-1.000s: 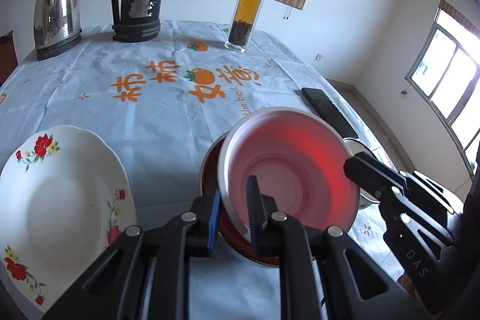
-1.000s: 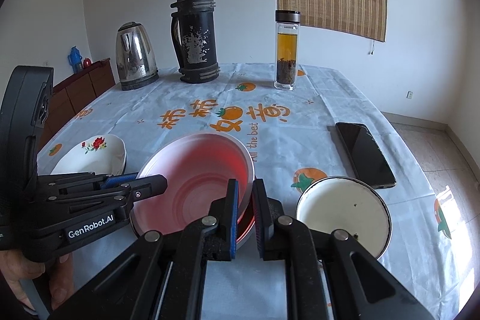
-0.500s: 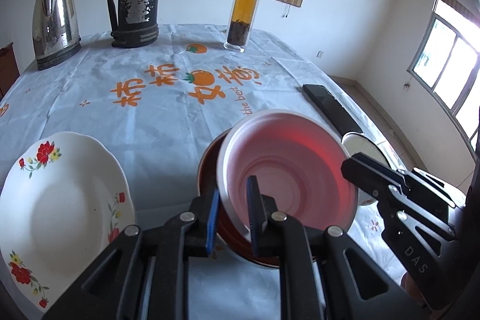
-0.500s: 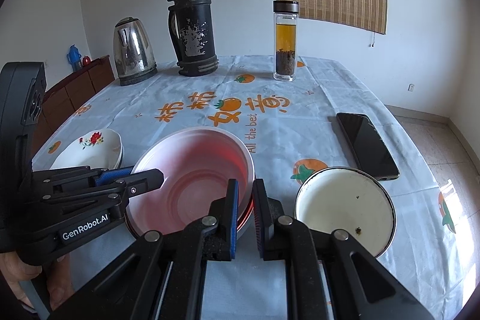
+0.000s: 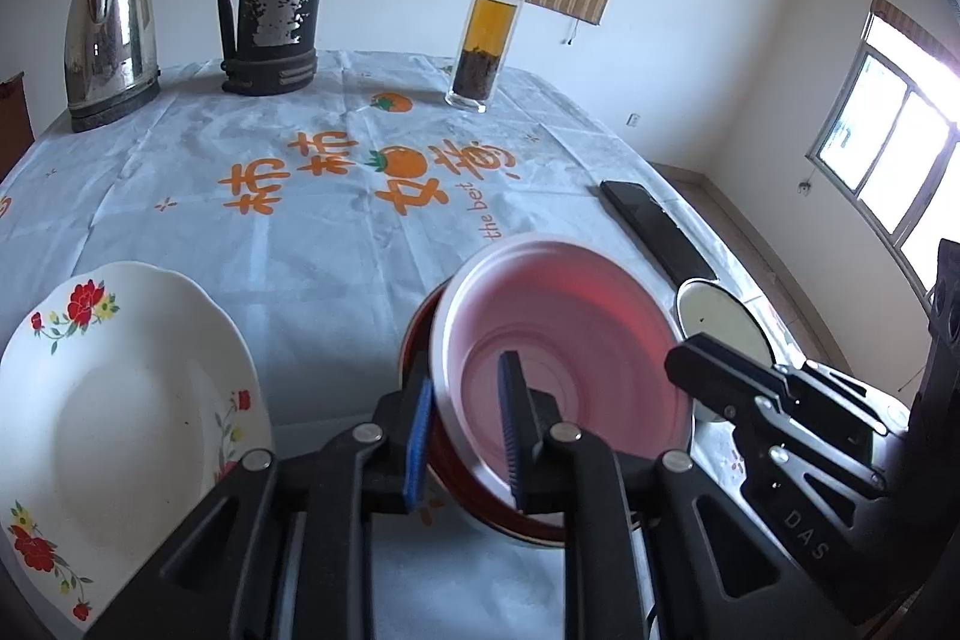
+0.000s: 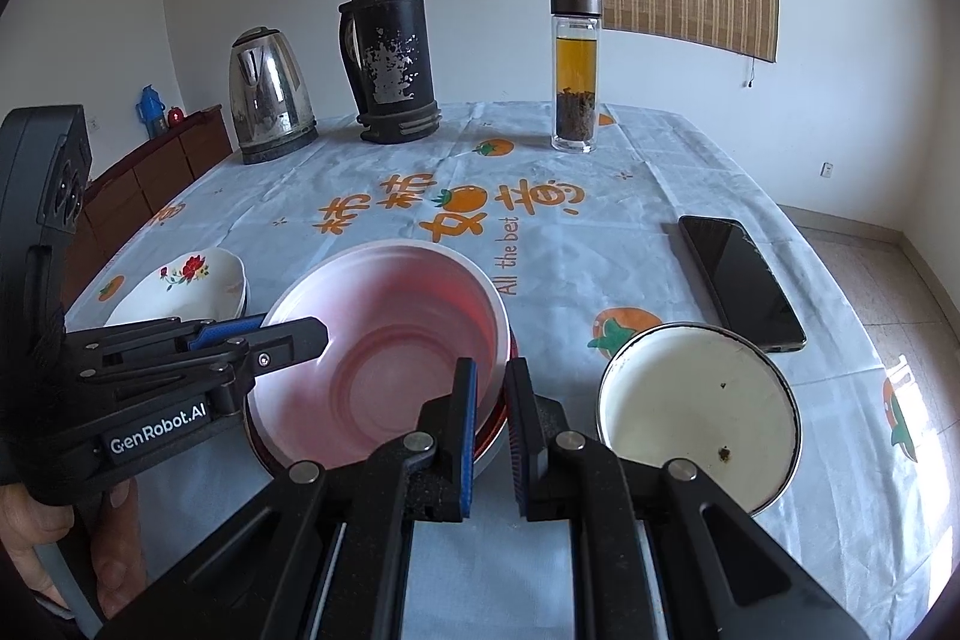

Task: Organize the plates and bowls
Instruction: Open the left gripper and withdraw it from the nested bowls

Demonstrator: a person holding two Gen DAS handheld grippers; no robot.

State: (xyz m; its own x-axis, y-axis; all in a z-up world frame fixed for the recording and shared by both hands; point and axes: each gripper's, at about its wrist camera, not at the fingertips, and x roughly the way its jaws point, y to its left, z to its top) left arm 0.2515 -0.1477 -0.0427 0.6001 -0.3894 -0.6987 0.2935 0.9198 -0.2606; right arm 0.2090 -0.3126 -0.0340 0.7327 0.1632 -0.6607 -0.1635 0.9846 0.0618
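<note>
We see pink bowl (image 5: 564,358) rim between left gripper (image 5: 465,436) jaws, opening, pads clear; right gripper (image 6: 489,430) clenched on opposite rim. Bare tablecloth (image 5: 312,244) beyond.

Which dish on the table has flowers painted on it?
The white plate at the left, with red flowers on its rim; the pink bowl and enamel bowl are plain.
</note>
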